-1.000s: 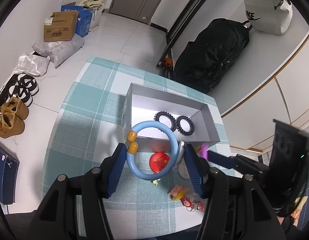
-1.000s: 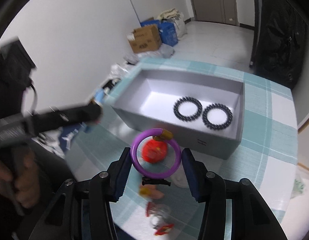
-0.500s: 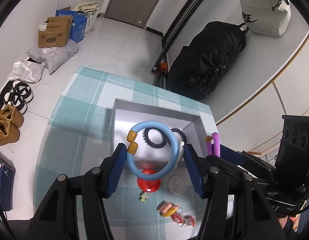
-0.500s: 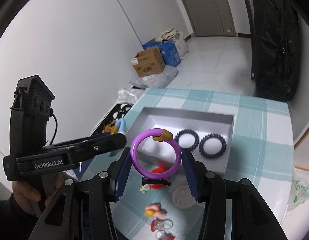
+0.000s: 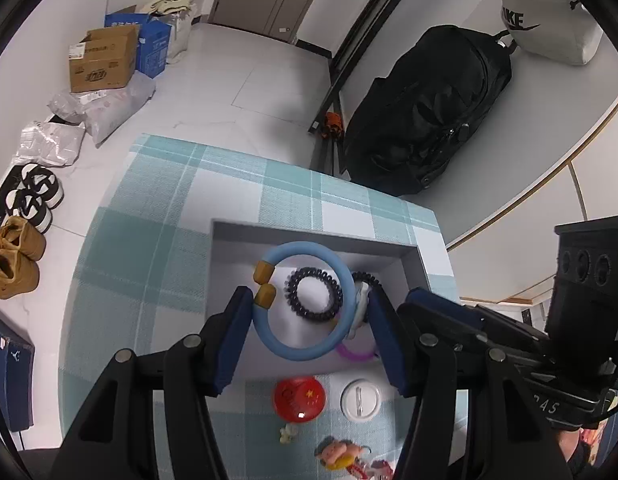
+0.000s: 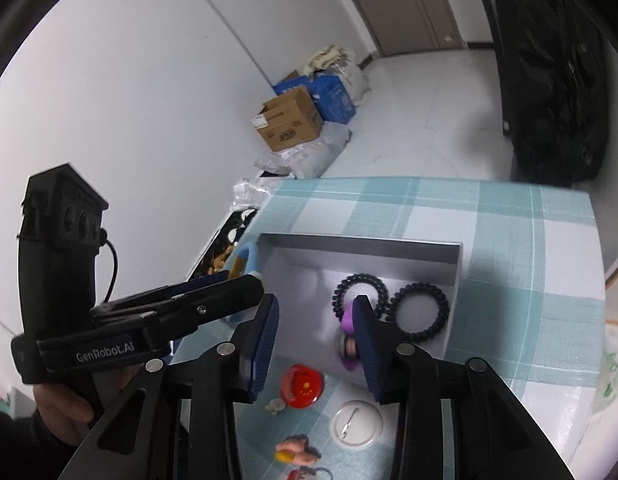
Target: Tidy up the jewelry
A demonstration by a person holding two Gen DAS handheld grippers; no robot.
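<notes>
Two black coil bands lie in the grey box; left gripper jaws grip the blue ring at centre frame. Right gripper jaws closing, empty, purple ring dropping; trinkets wait on the worktop.

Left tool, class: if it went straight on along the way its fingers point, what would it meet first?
Probably the floor of the grey box, at or beside the nearer black coil hair tie. The left tool holds the blue bangle over the box; depth is uncertain.
</notes>
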